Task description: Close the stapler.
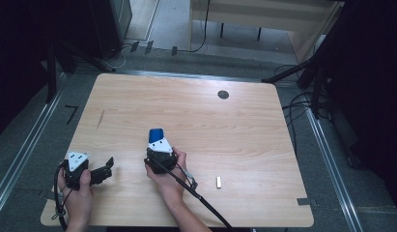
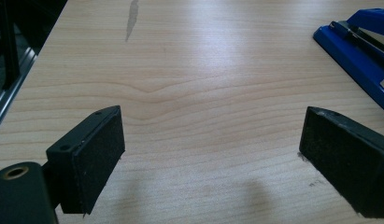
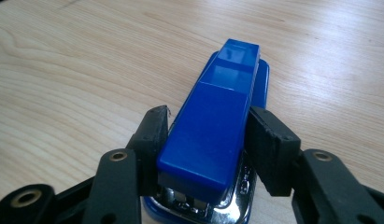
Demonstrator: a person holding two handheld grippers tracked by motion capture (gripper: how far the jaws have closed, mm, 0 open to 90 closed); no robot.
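While the right gripper (image 3: pixel 206 140) straddles the glossy blue plastic stapler (image 3: pixel 213 126), its jaws sit at the stapler's two long sides: the left pad looks in contact, the right pad is at or just off the blue cover, so I can't call it a firm clamp. The stapler lies flat on the light wood-grain tabletop (image 1: pixel 225 130), near the front centre, chrome rear end towards the gripper. Embossed marks on the chrome part are too small to read; no brand or label is legible on the blue cover. Left gripper (image 1: pixel 100 171) rests low at the front left corner, jaws spread wide with bare table between them, stapler (image 2: pixel 362 60) off to its right. A small white rectangular block (image 1: pixel 219 181) lies to the right of the right hand (image 1: pixel 169 181), apart from it. A dark round disc (image 1: pixel 223 94) sits near the far edge.
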